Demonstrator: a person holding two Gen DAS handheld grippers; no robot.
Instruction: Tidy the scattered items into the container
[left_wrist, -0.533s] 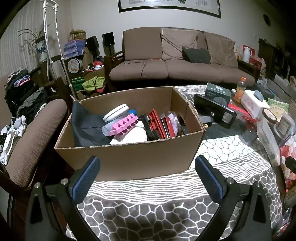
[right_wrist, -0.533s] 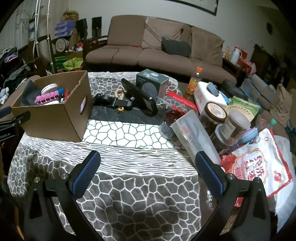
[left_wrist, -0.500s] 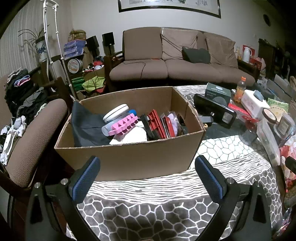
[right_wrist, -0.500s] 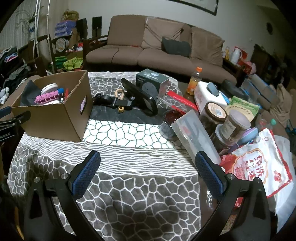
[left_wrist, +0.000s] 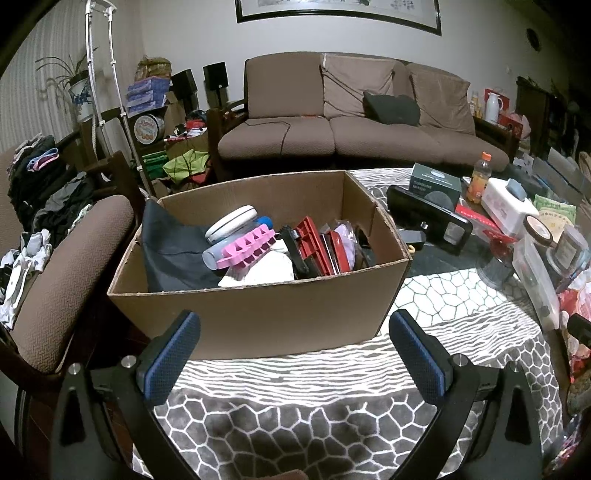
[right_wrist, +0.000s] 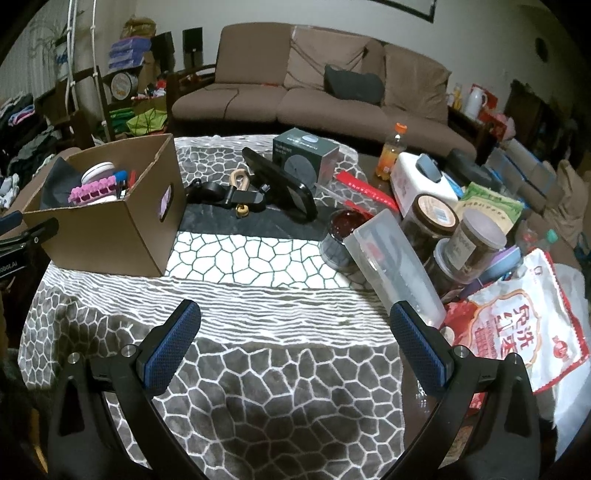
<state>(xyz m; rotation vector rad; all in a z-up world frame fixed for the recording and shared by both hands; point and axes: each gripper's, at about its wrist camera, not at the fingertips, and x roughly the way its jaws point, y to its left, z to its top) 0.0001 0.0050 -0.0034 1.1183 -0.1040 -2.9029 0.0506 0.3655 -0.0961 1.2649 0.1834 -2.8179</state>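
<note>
Blue-padded jaws gape empty on both left gripper (left_wrist: 293, 341) and right gripper (right_wrist: 293, 341), over patterned bench (right_wrist: 258, 354). Best move, I'd judge: right reaches the black strap with wooden clip (right_wrist: 236, 190), grips its middle. Cardboard box (left_wrist: 258, 314) beyond, far-left, half full.

Both views are dim indoor shots with a cool, slightly grey cast. Light falls from above onto the middle of the tablecloth (right_wrist: 258, 266), where the white pattern glares almost blown out. The cardboard box (left_wrist: 255, 310) throws a soft shadow toward the tabletop's near edge. The room behind, around the sofa (left_wrist: 332, 129), is duller and a little grainy. Fisheye bending curves the walls and the picture frame (left_wrist: 332, 14), and all four corners darken to black. The right view is slightly blurred at its far right edge.
</note>
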